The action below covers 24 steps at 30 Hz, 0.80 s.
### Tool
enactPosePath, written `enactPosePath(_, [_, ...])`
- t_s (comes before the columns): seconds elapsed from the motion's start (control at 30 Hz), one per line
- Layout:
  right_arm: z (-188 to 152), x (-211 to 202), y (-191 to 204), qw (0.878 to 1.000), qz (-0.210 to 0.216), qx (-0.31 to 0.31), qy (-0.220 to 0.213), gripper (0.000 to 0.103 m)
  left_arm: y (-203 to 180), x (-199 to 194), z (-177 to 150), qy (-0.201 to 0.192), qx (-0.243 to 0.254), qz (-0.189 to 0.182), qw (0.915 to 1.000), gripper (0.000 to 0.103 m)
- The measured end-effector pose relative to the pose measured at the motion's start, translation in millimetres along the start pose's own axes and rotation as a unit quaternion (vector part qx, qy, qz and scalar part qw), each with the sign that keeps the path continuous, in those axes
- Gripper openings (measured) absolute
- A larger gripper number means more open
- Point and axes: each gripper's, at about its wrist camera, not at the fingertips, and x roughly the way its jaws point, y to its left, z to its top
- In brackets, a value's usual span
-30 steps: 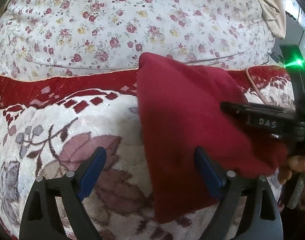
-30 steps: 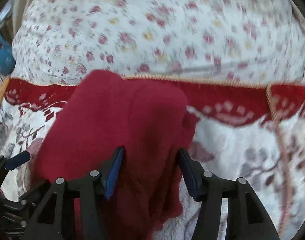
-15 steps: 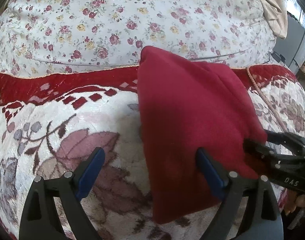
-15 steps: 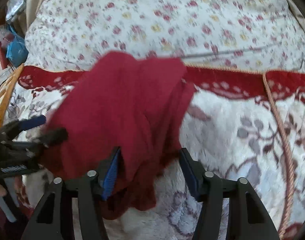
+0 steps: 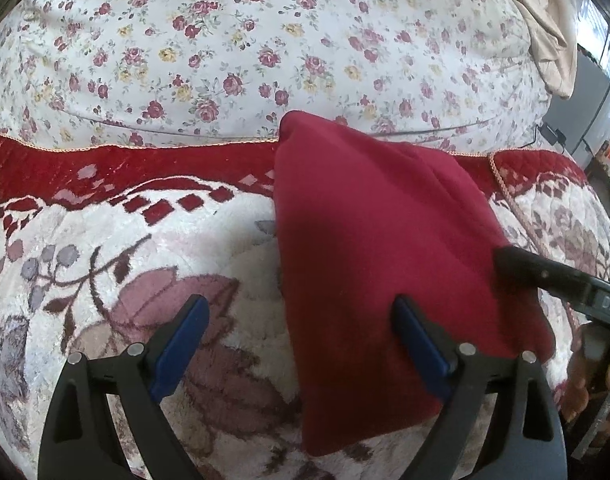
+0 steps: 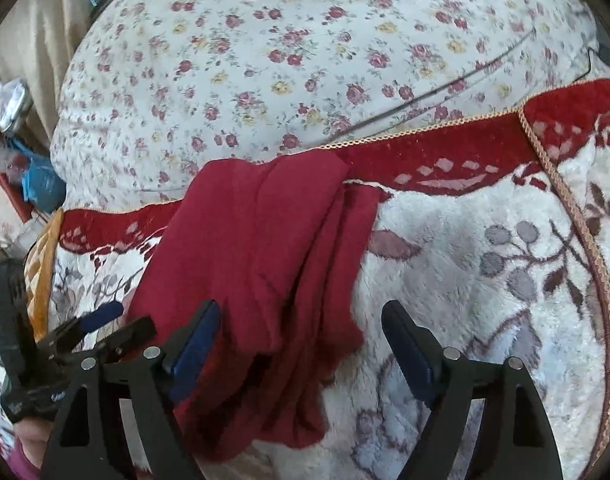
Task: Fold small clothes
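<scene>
A dark red garment (image 5: 377, 240) lies folded into a long strip on a plush floral blanket (image 5: 105, 264). In the left wrist view my left gripper (image 5: 301, 340) is open, its right finger resting over the garment's near part and its left finger over the blanket. In the right wrist view the garment (image 6: 273, 264) shows layered folds. My right gripper (image 6: 301, 352) is open with the garment's near end between its fingers. The right gripper's finger (image 5: 553, 276) shows at the garment's right edge in the left wrist view.
A white flowered sheet (image 5: 265, 48) covers the bed beyond the blanket's red border (image 5: 105, 164). A beige cloth (image 5: 545, 28) hangs at the far right. A yellow fabric (image 6: 41, 272) and blue bag (image 6: 37, 188) lie left in the right wrist view.
The right gripper opened wider and let the garment settle flat on the blanket. It drew back to the garment's near end. The left gripper stayed open and nearly still.
</scene>
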Motion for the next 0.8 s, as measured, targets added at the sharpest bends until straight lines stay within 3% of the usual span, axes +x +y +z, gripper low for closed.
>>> enactPosePath(0.3, [5, 7, 13, 0.999, -0.027, -0.031, 0.001, 0.089, 2, 3, 7, -0.005, -0.01, -0.008, 0.9999, 0.095])
enactPosePath(0.47, [9, 18, 7, 0.999, -0.03, -0.016, 0.012, 0.091, 8, 3, 11, -0.011, -0.03, -0.046, 0.9984, 0.095])
enactPosePath(0.6, [16, 32, -4, 1.0, -0.019, 0.013, 0.015, 0.094, 12, 12, 13, 0.004, -0.047, -0.066, 0.9967, 0.097])
enactPosePath(0.8, [21, 61, -22, 0.997, 0.04, 0.051, 0.029, 0.099, 18, 38, 14, 0.041, -0.074, -0.099, 0.9915, 0.103])
